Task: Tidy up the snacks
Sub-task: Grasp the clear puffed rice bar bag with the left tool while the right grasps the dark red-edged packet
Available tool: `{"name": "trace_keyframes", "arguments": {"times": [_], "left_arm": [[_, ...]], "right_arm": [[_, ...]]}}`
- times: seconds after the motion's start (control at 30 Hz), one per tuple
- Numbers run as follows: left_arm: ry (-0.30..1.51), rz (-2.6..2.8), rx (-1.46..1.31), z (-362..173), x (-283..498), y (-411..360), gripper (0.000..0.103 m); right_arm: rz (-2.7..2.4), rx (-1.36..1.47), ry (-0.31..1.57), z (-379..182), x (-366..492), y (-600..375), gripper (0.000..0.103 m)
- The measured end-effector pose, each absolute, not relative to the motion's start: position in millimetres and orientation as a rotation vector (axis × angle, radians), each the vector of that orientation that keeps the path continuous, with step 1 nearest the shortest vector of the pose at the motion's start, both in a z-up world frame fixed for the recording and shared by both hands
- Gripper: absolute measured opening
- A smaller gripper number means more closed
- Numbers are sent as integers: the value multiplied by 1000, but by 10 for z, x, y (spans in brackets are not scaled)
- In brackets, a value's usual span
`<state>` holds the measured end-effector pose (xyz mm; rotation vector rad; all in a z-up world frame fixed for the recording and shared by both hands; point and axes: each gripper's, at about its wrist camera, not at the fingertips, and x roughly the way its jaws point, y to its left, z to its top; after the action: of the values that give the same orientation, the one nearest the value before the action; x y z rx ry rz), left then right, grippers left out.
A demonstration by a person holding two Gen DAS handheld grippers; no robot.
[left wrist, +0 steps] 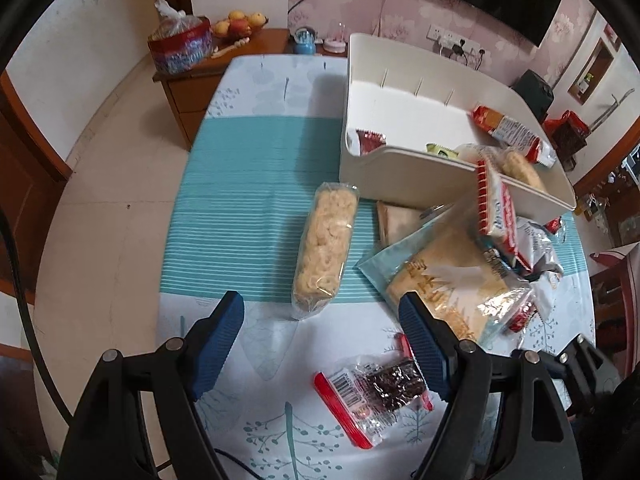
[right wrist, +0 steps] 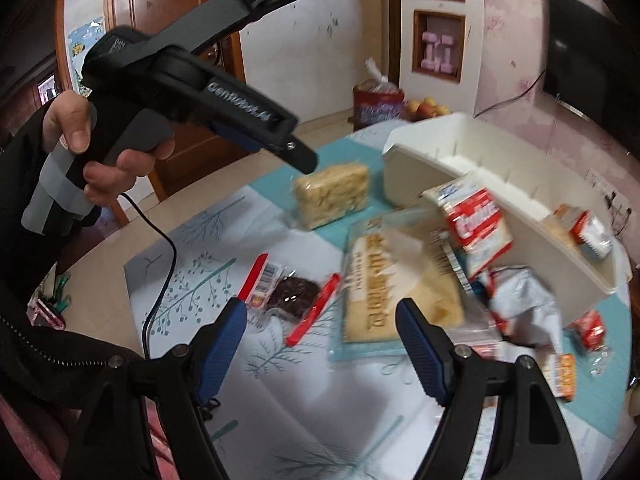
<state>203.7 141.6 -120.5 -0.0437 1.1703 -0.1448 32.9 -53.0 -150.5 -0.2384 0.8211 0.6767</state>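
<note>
Reaching for loose snacks | left gripper (left wrist: 322, 340) and right gripper (right wrist: 320, 342) both agape, empty | dark snack packet (left wrist: 372, 394) lower centre; white bin (left wrist: 400, 184) upper right | next: straddle one packet, pinch.

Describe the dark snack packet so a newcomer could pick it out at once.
Start at the white bin on the table, then come toward the camera past the pale noodle block. The dark snack packet lies nearest: clear wrapper, red edges, barcode, blackish-brown block inside.
</note>
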Motion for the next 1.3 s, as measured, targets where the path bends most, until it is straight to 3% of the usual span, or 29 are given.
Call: {"name": "trace_keyframes", "arguments": {"times": [0.63,0.9,0.97,1.07,1.3], "left_arm": [[1216,-174,-20,-1687,2432,1320,78],[1239,-161,-34,-1851,2518,1347,52],[1246,-168,-38,-1884,2530,1352,36],[1256,-173,-48,-1937,2536,1383,31],[1247,-161,-59,-1939,2508,1375,30]], "right_arm": [[623,-235,912,-2000,454,-107,77],[627,-227,921,-2075,545,22,77],[626,-220,924,-2088,561,56,77],[630,-216,940,-2123,580,79,74],[577,-222,922,-2086,624,41,53]]}}
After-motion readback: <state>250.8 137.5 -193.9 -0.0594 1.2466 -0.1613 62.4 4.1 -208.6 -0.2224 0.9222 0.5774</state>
